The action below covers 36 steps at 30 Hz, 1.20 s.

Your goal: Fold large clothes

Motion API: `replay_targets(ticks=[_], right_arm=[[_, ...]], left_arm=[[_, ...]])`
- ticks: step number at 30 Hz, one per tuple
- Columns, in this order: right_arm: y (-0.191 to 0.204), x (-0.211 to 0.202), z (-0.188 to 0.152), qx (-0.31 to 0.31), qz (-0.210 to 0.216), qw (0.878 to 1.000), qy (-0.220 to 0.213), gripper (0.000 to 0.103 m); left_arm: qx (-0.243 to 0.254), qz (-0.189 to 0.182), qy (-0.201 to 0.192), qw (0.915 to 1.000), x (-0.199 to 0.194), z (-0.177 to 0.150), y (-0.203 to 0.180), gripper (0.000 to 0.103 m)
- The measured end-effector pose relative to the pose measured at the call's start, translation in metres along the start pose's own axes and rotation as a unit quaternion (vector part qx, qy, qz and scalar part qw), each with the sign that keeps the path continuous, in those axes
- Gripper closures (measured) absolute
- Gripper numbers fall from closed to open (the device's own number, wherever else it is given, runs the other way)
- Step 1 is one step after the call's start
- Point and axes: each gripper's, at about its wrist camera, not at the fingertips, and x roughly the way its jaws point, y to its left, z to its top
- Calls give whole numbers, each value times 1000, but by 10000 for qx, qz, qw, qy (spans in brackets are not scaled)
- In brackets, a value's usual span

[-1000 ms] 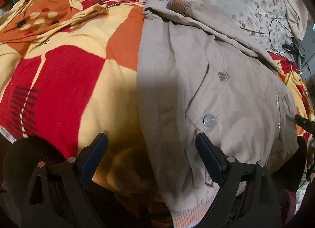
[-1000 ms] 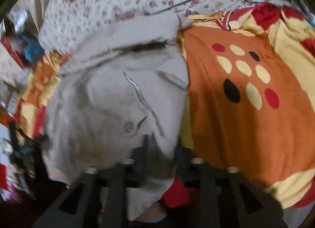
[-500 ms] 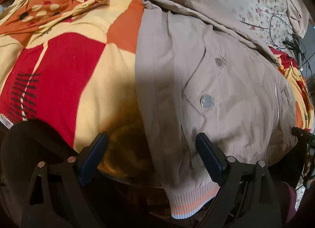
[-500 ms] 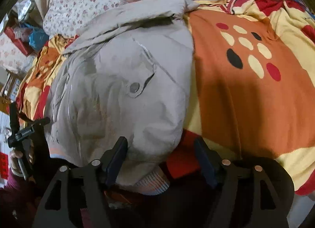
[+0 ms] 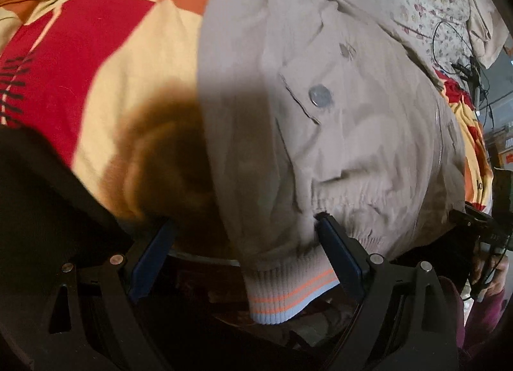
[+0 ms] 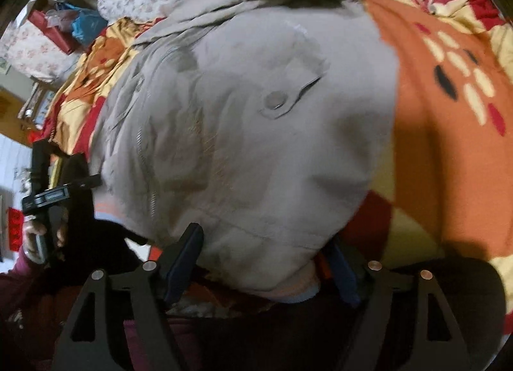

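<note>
A beige cotton jacket with snap buttons [image 5: 336, 121] lies spread across a red, orange and cream patterned blanket [image 5: 105, 60] on the bed, its ribbed hem with orange stripes [image 5: 288, 287] hanging over the near edge. The left gripper [image 5: 243, 242] points steeply down at the hem's left corner with its fingers spread wide; the right-hand pad [image 5: 340, 255] looks to be resting against the gathered fabric just above the rib, but nothing is pinched. The right gripper [image 6: 266, 262] straddles the opposite hem corner; its fingers have just been opening and stand apart around the cloth, with the bottom edge between them yet unclamped.

The step in hand appears to be taking both bottom corners for the first fold. To do it well, each gripper should probably slide onto the thick rib itself, not the looser cloth above, and catch both layers so the back panel does not trail. The two grips ought to sit at matching heights, so that the hem lifts level and carries up towards the collar without skewing. Dragging the blanket along is a risk worth checking.
</note>
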Motion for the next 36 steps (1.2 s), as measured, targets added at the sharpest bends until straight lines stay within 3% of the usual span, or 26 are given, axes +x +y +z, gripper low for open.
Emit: replay_targets(ticks=[11,13,15,16,17,18,19,23,27,31,36], right_arm=[[-1,-3,0,85,276,9995,-127,24],[-4,-6,2,101,318,9993,-195,24],[-5,-5,3,120,349,9989,-271,29],[-3,-4,4,89,350,9989,-288,36],[-1,-4,3,7,319,9991,-283,59],[4,-4,2,-118,308,9990,-295,76],[8,-7,0,-230,324,9985,-371,79],[24,-24,-4,-515,502,9955,-619,91],[38,-49,-6,-787,866,9883,-979,92],[39,-67,4,-608,1286,9803,-1371,92],[28,-88,37,-197,1819,9640,-1928,93]], left_arm=[[-70,-188,-30,9998,3,2,-8,16],[-88,-171,-32,9998,2,3,-4,26],[-96,-147,-61,9998,2,0,-2,45],[-51,-187,-83,9998,0,-1,-4,53],[24,-197,-96,9998,-3,-2,-5,68],[142,-141,-145,9997,-6,-3,-9,80],[275,-171,-195,9993,-9,-5,-12,89],[539,-361,-350,9973,-33,-2,-16,91],[462,-700,-796,9933,-74,10,-10,92],[309,-857,-1315,9871,-104,27,-4,92],[87,-1073,-1824,9773,-121,71,-3,92]])
